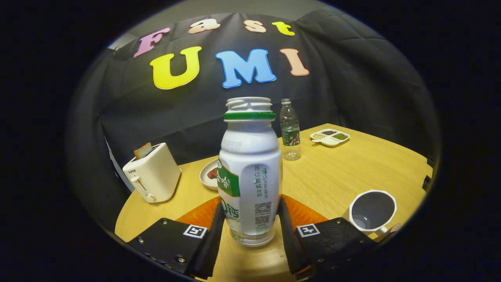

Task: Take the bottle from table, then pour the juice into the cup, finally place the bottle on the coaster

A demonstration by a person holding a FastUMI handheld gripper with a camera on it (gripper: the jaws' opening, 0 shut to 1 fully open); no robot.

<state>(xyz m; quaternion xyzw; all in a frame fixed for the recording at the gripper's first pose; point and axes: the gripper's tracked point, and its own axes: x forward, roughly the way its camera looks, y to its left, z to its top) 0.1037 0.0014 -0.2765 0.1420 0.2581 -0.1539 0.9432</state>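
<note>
A white juice bottle (250, 172) with a green label and a green neck ring stands upright between my fingers, its mouth uncapped. My gripper (250, 223) is shut on its lower body, with both fingers (214, 235) pressing its sides. An orange coaster (303, 213) lies on the wooden table (332, 176) just behind the bottle, partly hidden by it and by the fingers. Whether the bottle's base rests on the table I cannot tell. A white cup (372, 211), open side up, stands to the right, beside the right finger.
Beyond the bottle to the left stand a cream toaster (153, 176) holding a slice of bread and a small plate (209, 174) with food. Farther back are a clear water bottle (290, 131) and a divided white dish (330, 137). The black cloth wall closes the back.
</note>
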